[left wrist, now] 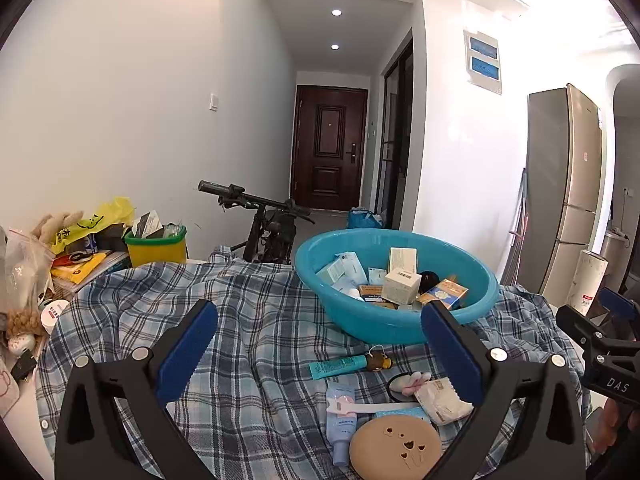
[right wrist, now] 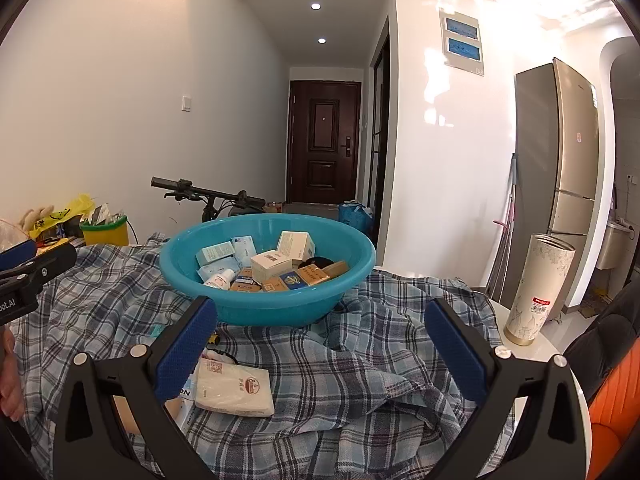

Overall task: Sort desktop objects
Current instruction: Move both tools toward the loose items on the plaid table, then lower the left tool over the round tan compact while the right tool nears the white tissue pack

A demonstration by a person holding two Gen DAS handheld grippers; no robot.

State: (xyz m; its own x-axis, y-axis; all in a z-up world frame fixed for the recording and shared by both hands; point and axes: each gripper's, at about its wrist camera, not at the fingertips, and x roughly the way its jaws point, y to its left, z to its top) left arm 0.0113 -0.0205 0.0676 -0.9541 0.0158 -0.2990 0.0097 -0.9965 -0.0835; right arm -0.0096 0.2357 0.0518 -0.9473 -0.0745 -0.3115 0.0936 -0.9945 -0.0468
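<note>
A blue plastic basin (left wrist: 384,324) (right wrist: 276,304) holding several small boxes stands on a plaid cloth (left wrist: 248,320) (right wrist: 340,364). In front of it lie a teal tube (left wrist: 338,366), a small brown bottle (left wrist: 378,361), a light blue bottle (left wrist: 340,420), a round tan disc (left wrist: 394,448), a pink-and-white razor (left wrist: 360,406) and a white tissue pack (left wrist: 442,400) (right wrist: 234,390). My left gripper (left wrist: 322,354) hangs open above the cloth, the small items between its fingers and the camera. My right gripper (right wrist: 320,350) is open too, empty, with the tissue pack by its left finger.
Clutter sits at the table's left: a yellow-green bin (left wrist: 156,246) (right wrist: 105,232), bags and soft toys (left wrist: 24,324). A tall white cylinder (right wrist: 536,288) stands at the right edge. Behind the table are a scooter handlebar (left wrist: 248,200), a fridge (left wrist: 564,200) and a hallway door.
</note>
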